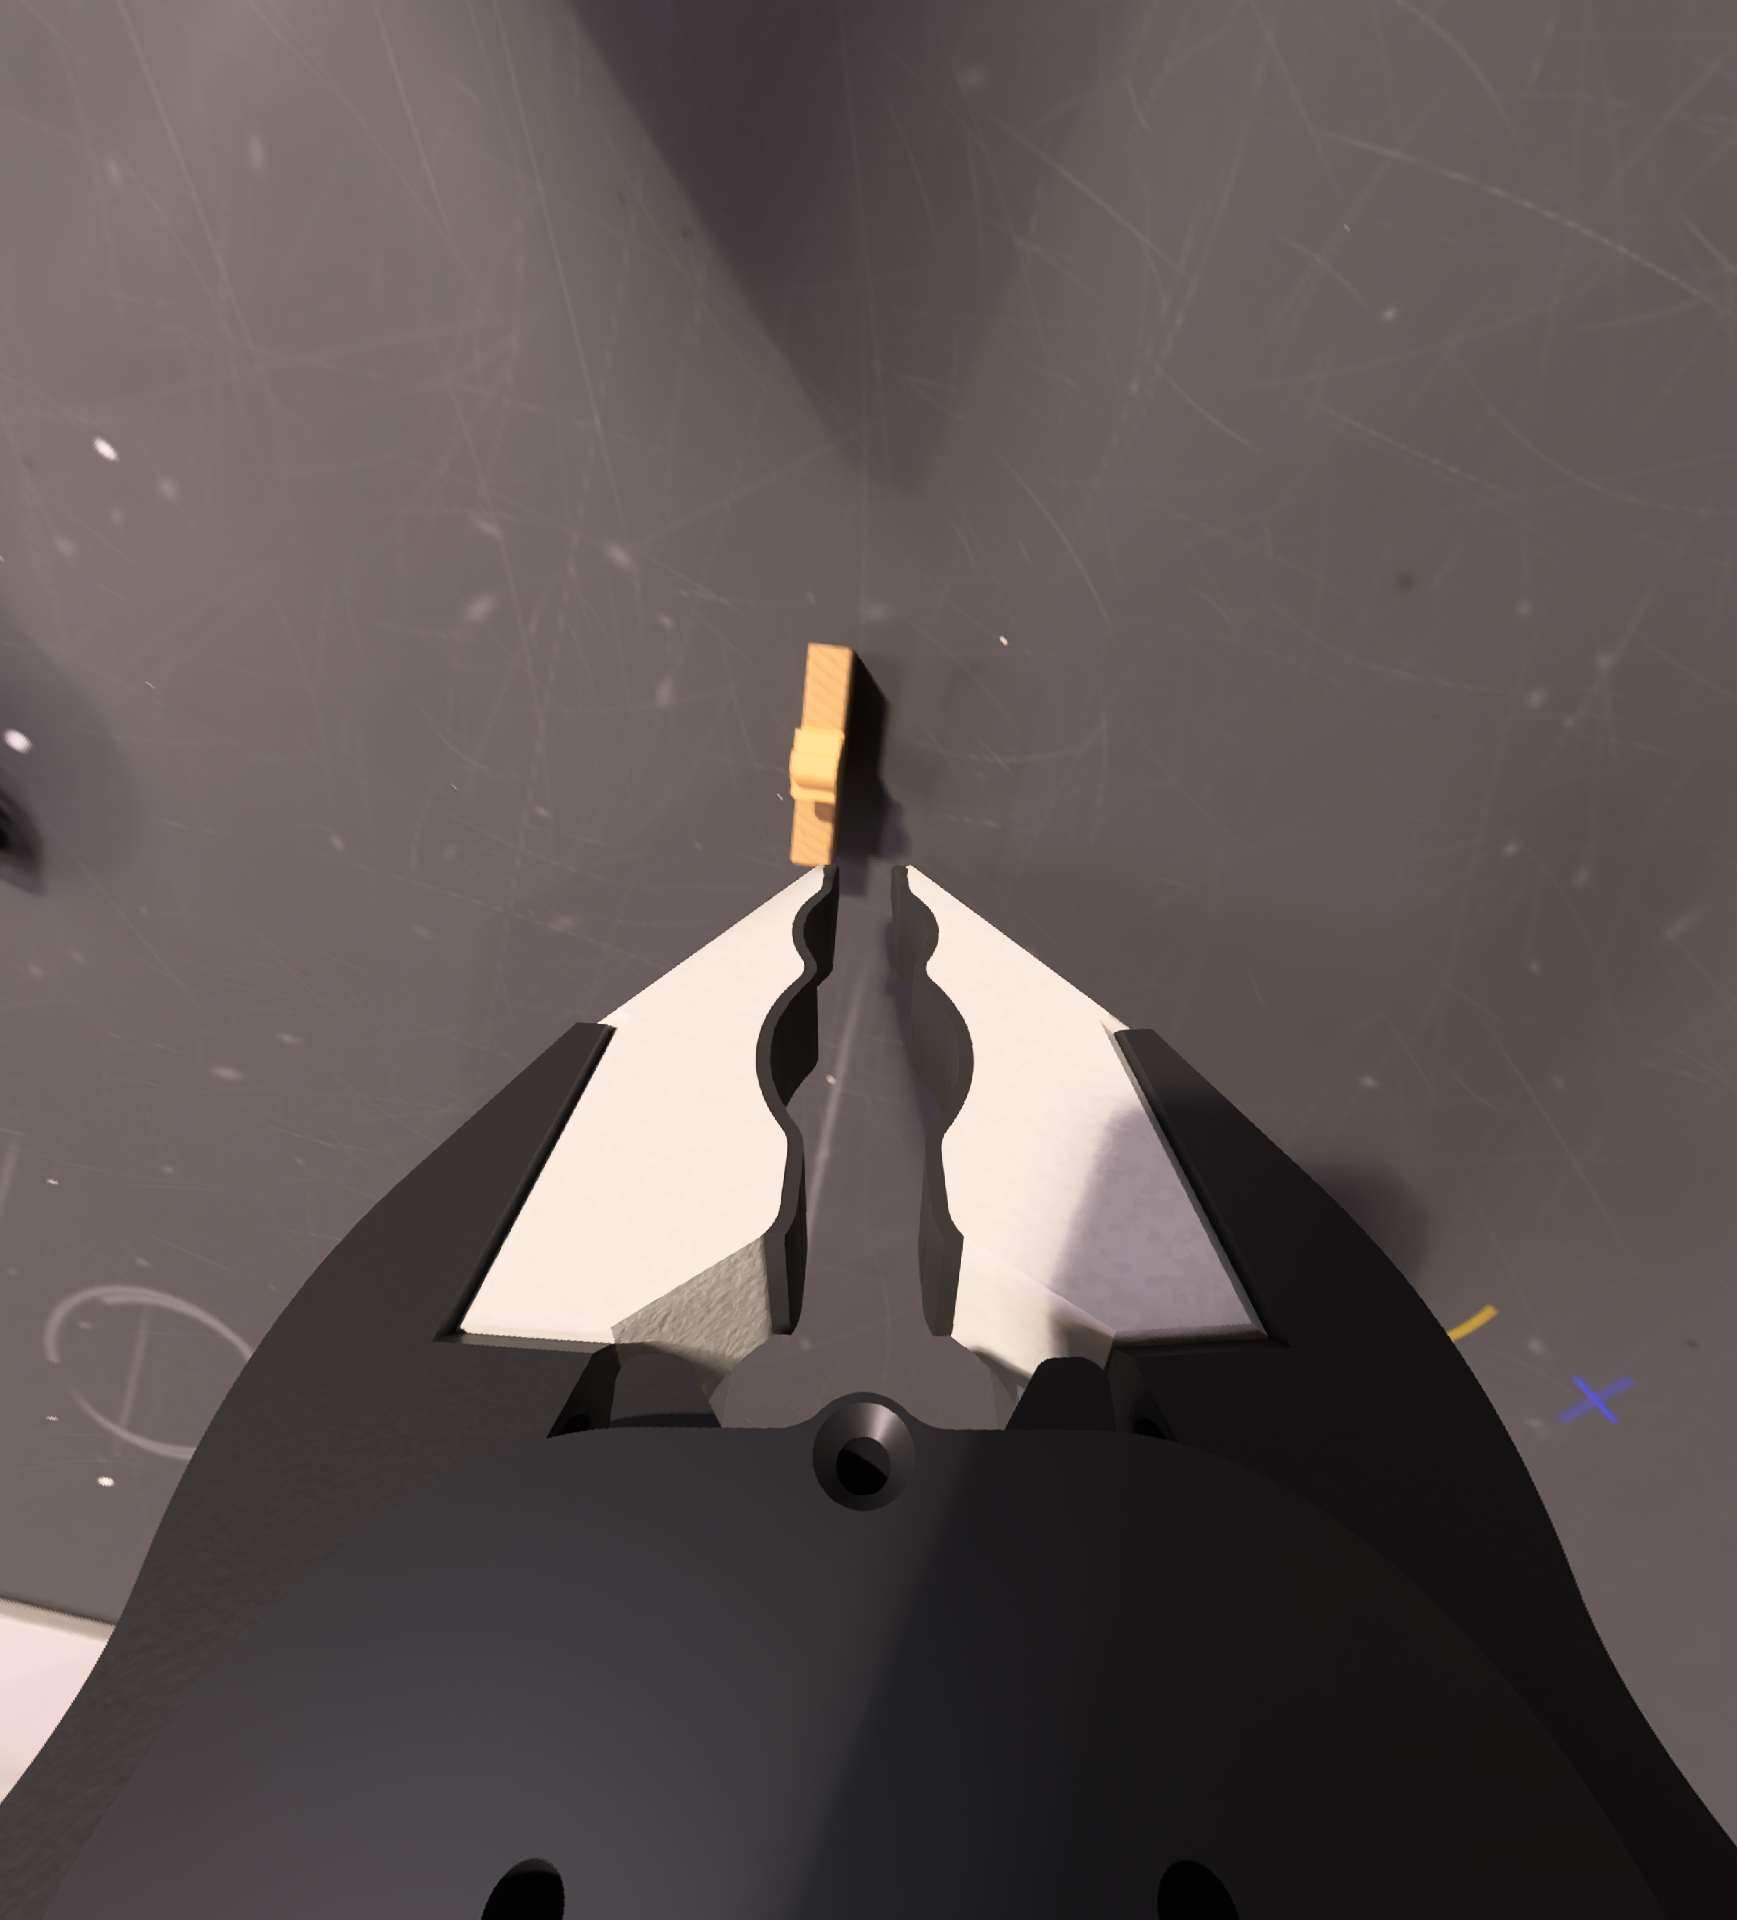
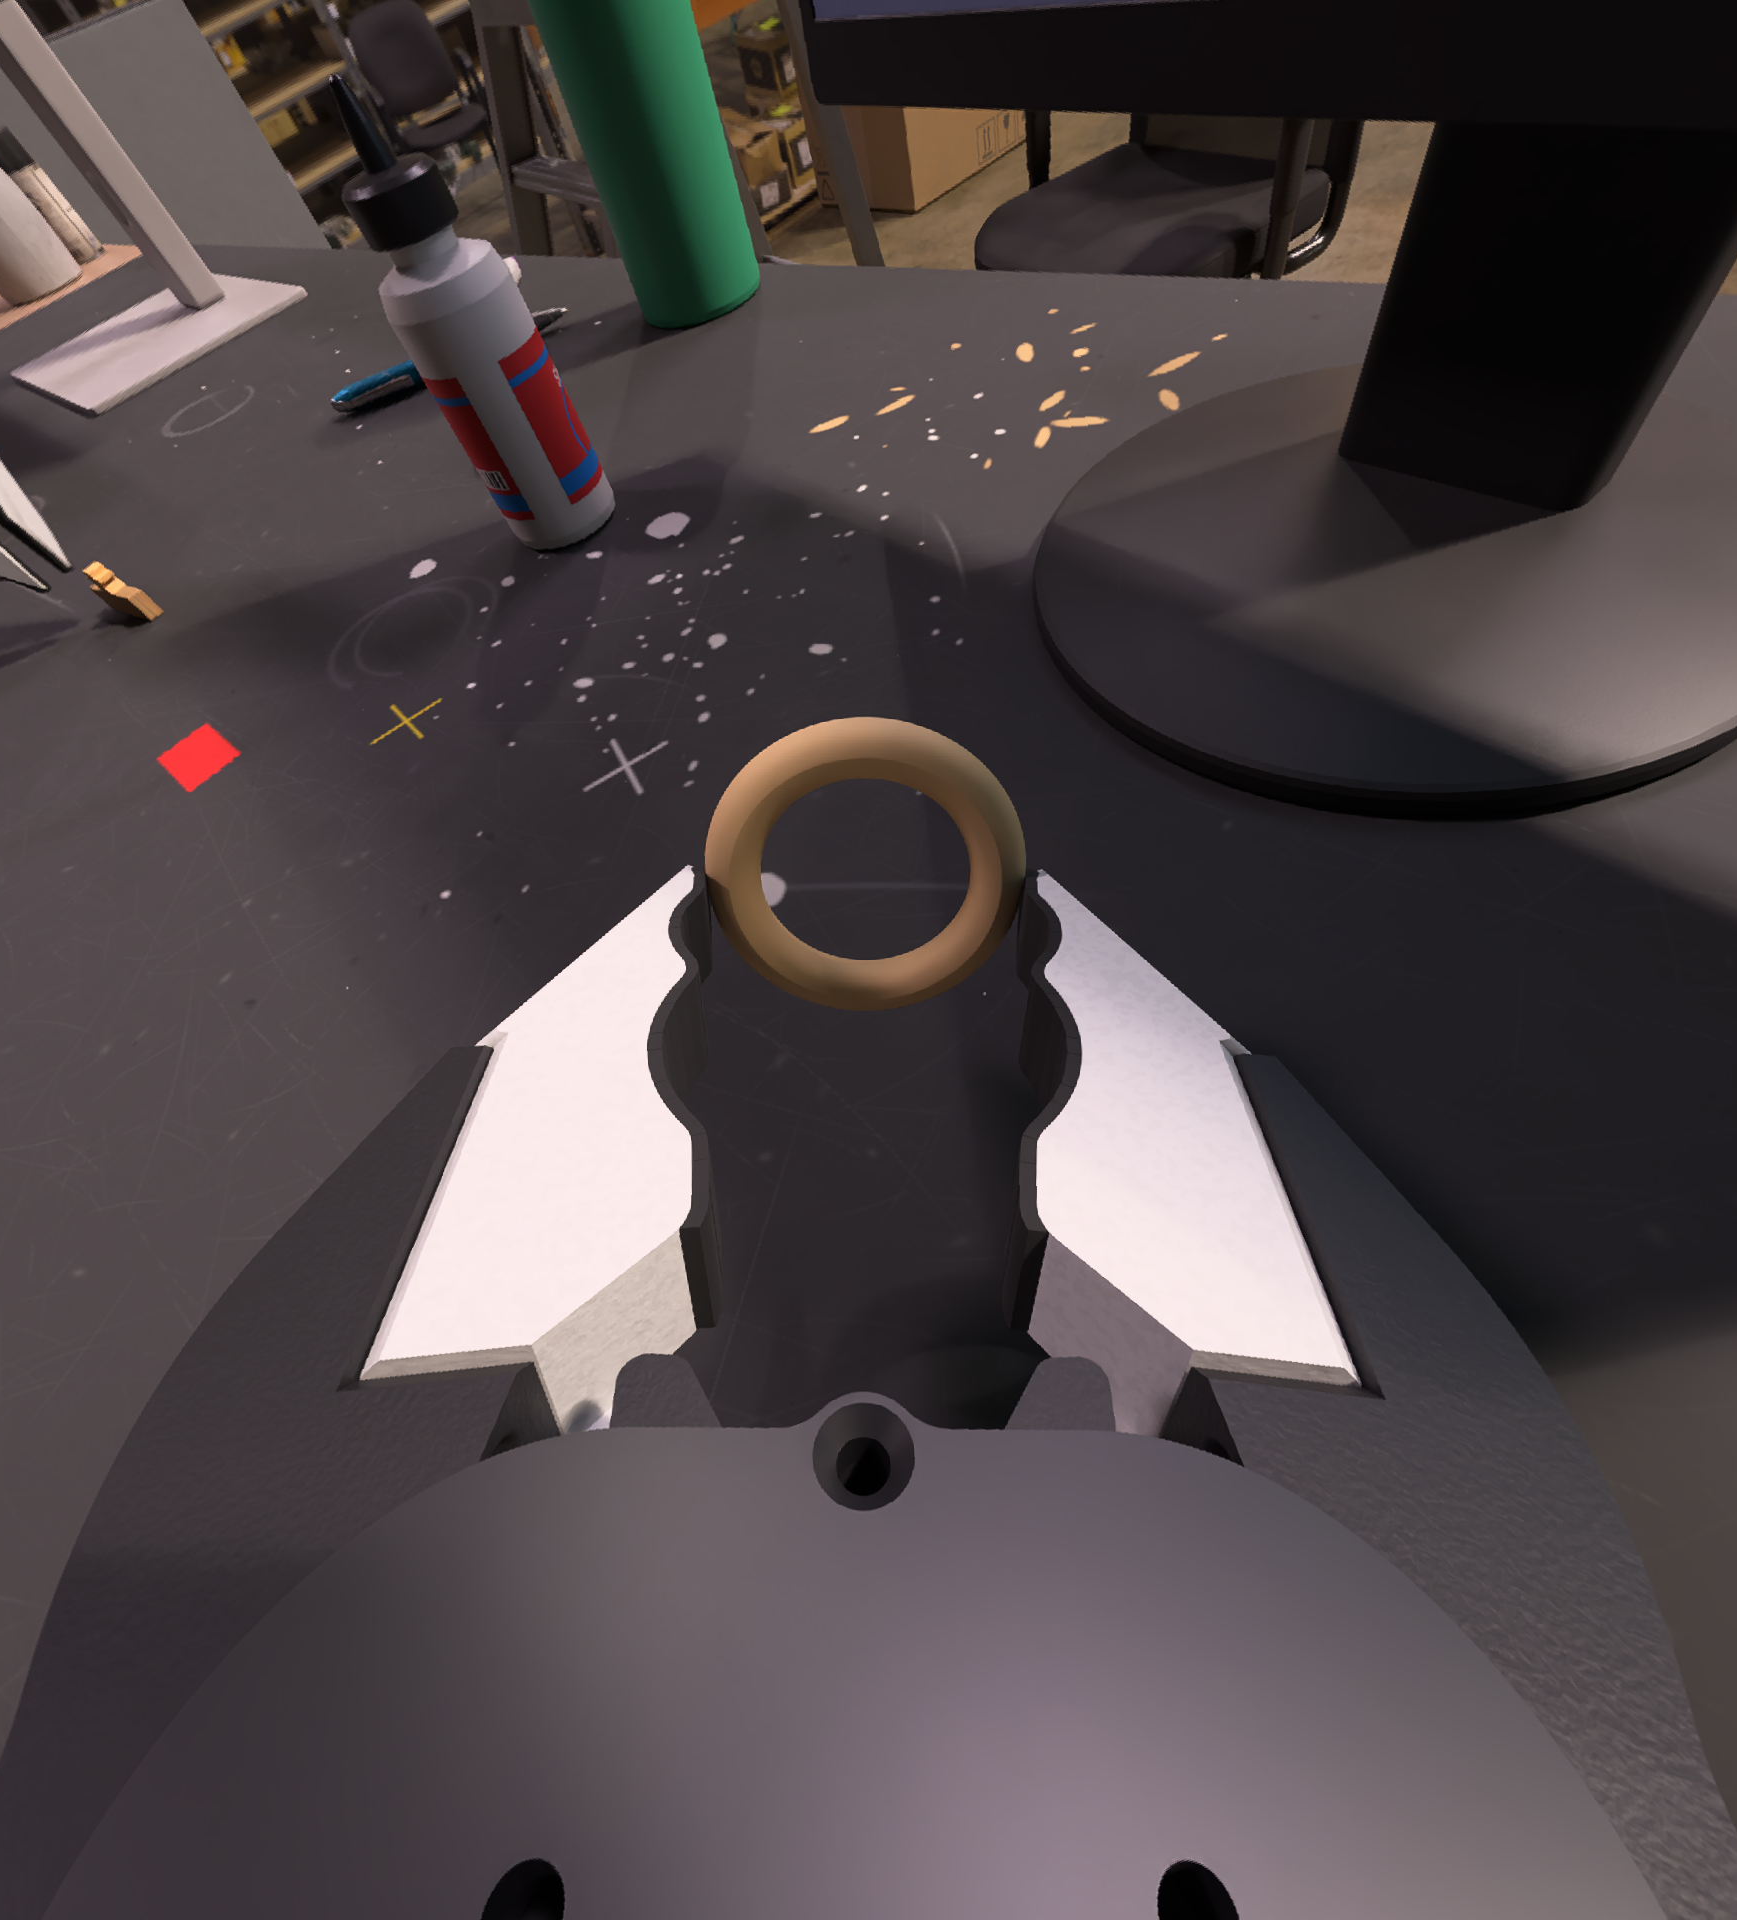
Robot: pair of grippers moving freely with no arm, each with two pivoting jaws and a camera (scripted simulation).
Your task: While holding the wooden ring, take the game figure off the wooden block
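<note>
Just past the nearly closed, empty tips of the left gripper (image 1: 865, 868), the game figure (image 1: 815, 771) was seen on the wooden block (image 1: 825, 694), lined up lengthwise ahead, while the wooden ring (image 2: 864, 862) was clamped by the far-off right gripper (image 2: 866, 883).

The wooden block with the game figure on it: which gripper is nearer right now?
Left. The left gripper hangs just short of the wooden block and game figure, jaws nearly closed and empty. The right gripper is farther off, holding the wooden ring.
</note>
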